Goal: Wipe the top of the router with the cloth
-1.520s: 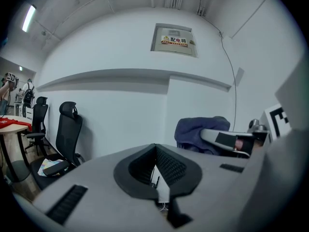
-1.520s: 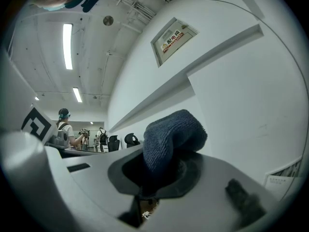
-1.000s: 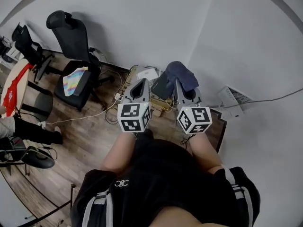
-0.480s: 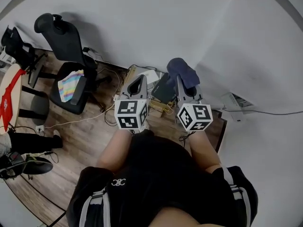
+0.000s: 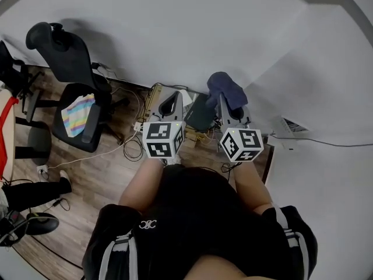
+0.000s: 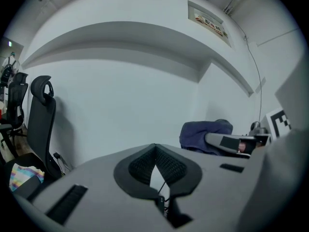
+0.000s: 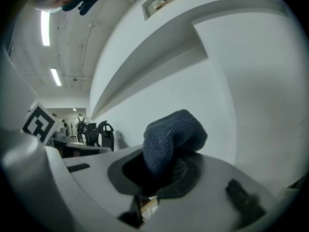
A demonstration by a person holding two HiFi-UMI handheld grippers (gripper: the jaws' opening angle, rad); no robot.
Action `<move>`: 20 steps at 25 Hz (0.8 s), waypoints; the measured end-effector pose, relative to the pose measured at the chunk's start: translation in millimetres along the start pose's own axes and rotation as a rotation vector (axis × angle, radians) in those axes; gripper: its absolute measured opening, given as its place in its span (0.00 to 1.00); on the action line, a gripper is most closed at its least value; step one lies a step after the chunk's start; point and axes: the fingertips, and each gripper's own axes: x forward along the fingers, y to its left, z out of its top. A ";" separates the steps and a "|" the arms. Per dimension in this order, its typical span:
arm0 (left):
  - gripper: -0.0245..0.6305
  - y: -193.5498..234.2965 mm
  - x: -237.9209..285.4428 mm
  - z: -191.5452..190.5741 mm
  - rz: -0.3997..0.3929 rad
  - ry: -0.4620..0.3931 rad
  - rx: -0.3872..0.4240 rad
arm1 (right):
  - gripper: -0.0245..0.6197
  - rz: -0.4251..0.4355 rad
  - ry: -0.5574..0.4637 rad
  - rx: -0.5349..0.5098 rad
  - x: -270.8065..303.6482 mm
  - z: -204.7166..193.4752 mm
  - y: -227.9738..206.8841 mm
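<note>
White wall (image 5: 175,39) corner ahead; right hand-held gripper (image 7: 159,168) pinches cloth (image 7: 171,134), bunched at 12 o'clock; left hand-held gripper (image 6: 155,153) pressed together, empty. Approach step, I'd say; next I must find router in floor clutter (image 5: 198,114).

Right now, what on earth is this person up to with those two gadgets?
A person stands by a wall, holding a tool in each hand. The right tool is clamped on a blue cloth; the left tool is shut and empty. Both are held in the air above cables on the floor. The cloth touches nothing else, so no wiping is happening.
</note>
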 end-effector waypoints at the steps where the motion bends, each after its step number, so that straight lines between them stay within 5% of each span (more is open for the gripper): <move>1: 0.05 3.7 3.4 0.9 -0.004 0.001 -0.005 | 0.11 -0.002 0.007 -0.002 3.3 0.1 0.9; 20: 0.05 12.4 37.5 -56.9 0.141 0.084 -0.118 | 0.11 0.133 0.299 -0.083 46.3 -76.1 -54.6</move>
